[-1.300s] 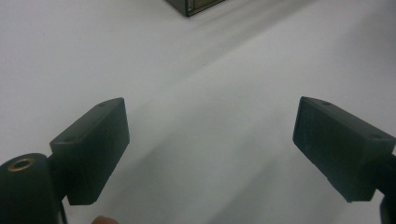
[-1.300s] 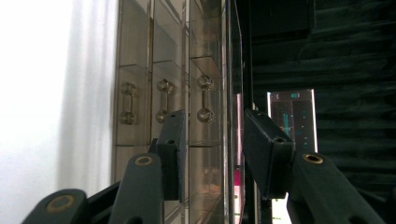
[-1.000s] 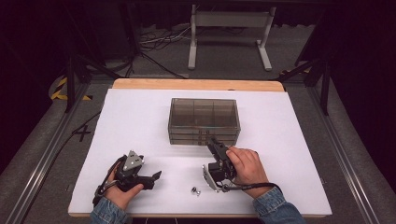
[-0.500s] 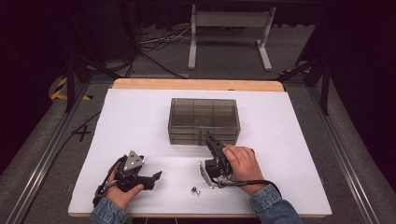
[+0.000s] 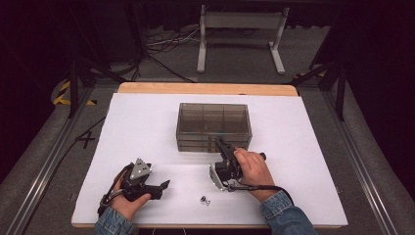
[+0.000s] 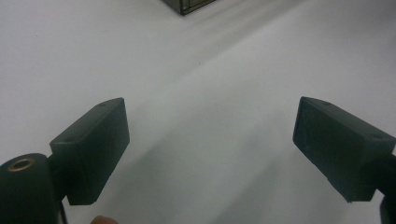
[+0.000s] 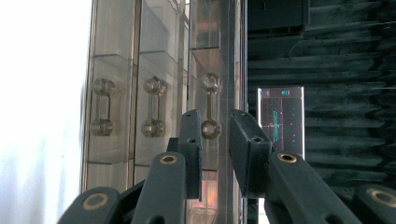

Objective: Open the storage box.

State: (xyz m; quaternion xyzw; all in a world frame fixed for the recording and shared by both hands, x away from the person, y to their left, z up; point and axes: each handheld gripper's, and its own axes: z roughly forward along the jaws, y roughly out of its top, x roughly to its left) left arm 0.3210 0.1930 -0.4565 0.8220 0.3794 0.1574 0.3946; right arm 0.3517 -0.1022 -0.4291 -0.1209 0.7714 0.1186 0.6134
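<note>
A white desk with a wooden strip along its far edge carries everything in the high view. At its middle stands a smoky, see-through drawer cabinet, three drawers stacked one on another, their fronts turned toward the person.

The right gripper is held on its side at the cabinet's front, with the right hand wrapped around its body. In the right gripper view the scene is rolled sideways: three clear dumbbell-shaped handles lie side by side, and the one nearest the cabinet's top, the drawer handle, stands between the two black fingers. The fingers have just been closing and now stand narrow, one on each side of the handle; a small gap shows on either side, so whether the pads press on it cannot be told.

The left gripper rests low over the near left part of the desk, well apart from the cabinet, in the left hand. In the left gripper view its fingers stand wide apart with only bare white desk between them.

A small metal screw lies on the desk near the front edge, between the two hands.
</note>
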